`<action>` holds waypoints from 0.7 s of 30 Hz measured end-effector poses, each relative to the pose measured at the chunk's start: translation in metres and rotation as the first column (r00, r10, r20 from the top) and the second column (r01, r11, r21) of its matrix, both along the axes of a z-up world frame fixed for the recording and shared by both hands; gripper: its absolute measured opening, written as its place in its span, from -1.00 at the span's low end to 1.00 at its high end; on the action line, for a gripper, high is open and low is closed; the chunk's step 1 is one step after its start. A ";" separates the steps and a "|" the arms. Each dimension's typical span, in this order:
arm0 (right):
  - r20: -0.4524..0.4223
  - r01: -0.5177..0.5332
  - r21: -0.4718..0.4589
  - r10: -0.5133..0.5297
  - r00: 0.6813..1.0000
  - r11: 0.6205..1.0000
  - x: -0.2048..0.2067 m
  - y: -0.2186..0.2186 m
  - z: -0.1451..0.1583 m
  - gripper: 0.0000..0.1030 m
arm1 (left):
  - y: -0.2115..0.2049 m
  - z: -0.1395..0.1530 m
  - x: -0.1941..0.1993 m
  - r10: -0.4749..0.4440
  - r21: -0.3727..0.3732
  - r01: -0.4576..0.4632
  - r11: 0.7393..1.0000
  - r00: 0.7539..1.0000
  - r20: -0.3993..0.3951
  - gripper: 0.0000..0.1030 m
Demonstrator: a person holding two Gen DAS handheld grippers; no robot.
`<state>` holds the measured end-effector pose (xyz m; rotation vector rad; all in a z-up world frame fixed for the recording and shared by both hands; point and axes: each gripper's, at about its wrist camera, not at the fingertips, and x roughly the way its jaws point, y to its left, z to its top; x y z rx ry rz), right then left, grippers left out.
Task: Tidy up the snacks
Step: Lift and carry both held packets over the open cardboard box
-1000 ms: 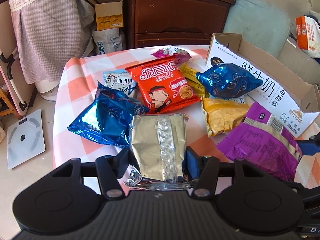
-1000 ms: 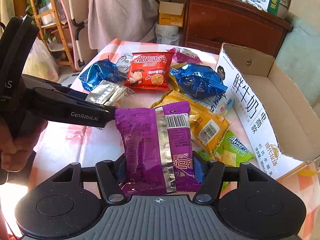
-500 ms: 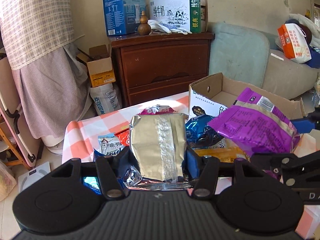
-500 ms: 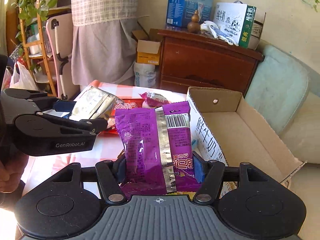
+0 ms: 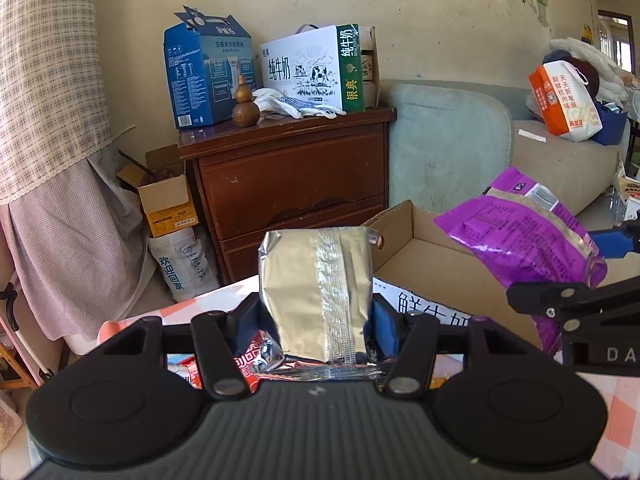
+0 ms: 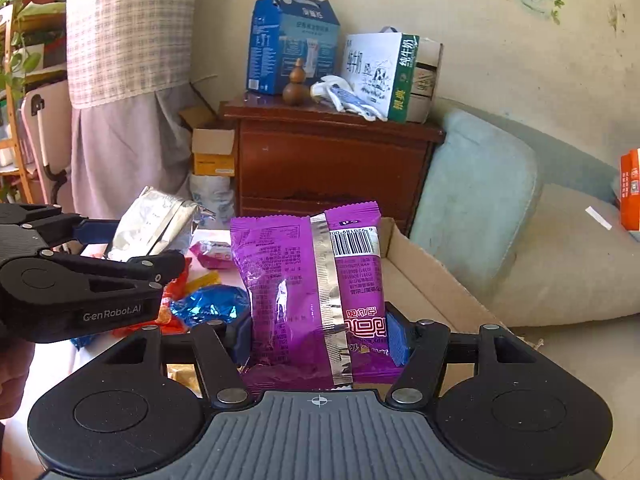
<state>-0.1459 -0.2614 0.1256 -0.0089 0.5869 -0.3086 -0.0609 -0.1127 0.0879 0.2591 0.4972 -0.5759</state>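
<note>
My left gripper is shut on a silver foil snack packet, held upright above the table; it also shows in the right wrist view. My right gripper is shut on a purple snack packet, also seen at the right of the left wrist view. An open cardboard box lies just beyond both packets, its inside also in the right wrist view. Red, blue and pink packets lie on the checked table below.
A brown wooden cabinet with milk cartons on top stands behind the table. A light blue cushion and sofa are at the right. A small open carton and a white sack stand on the floor at the left.
Both grippers have risen and tilted up with their packets, from looking down on the table to looking level at the cabinet. The box now lies right beyond them.
</note>
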 end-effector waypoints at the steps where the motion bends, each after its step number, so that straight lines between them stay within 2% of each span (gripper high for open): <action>1: 0.006 0.020 -0.003 -0.020 1.000 1.000 0.000 -0.005 0.000 0.22 | -0.005 0.000 0.001 -0.008 -0.002 0.008 1.000 1.000 0.002 0.10; 8: -0.009 0.109 0.020 -0.109 0.994 0.994 0.005 -0.035 -0.006 0.22 | -0.040 0.001 0.012 -0.071 -0.001 0.071 0.997 0.997 0.036 0.10; 12: -0.028 0.154 0.060 -0.153 0.988 0.986 0.009 -0.051 -0.011 0.22 | -0.058 0.000 0.021 -0.110 -0.011 0.110 0.994 0.994 0.029 0.10; 16: -0.043 0.205 0.109 -0.201 0.979 0.973 0.014 -0.068 -0.016 0.22 | -0.077 -0.004 0.031 -0.136 -0.019 0.136 0.991 0.991 0.006 0.10; 21: -0.058 0.251 0.130 -0.246 0.968 0.959 0.021 -0.081 -0.021 0.22 | -0.099 -0.012 0.047 -0.168 -0.064 0.163 0.985 0.983 -0.072 0.10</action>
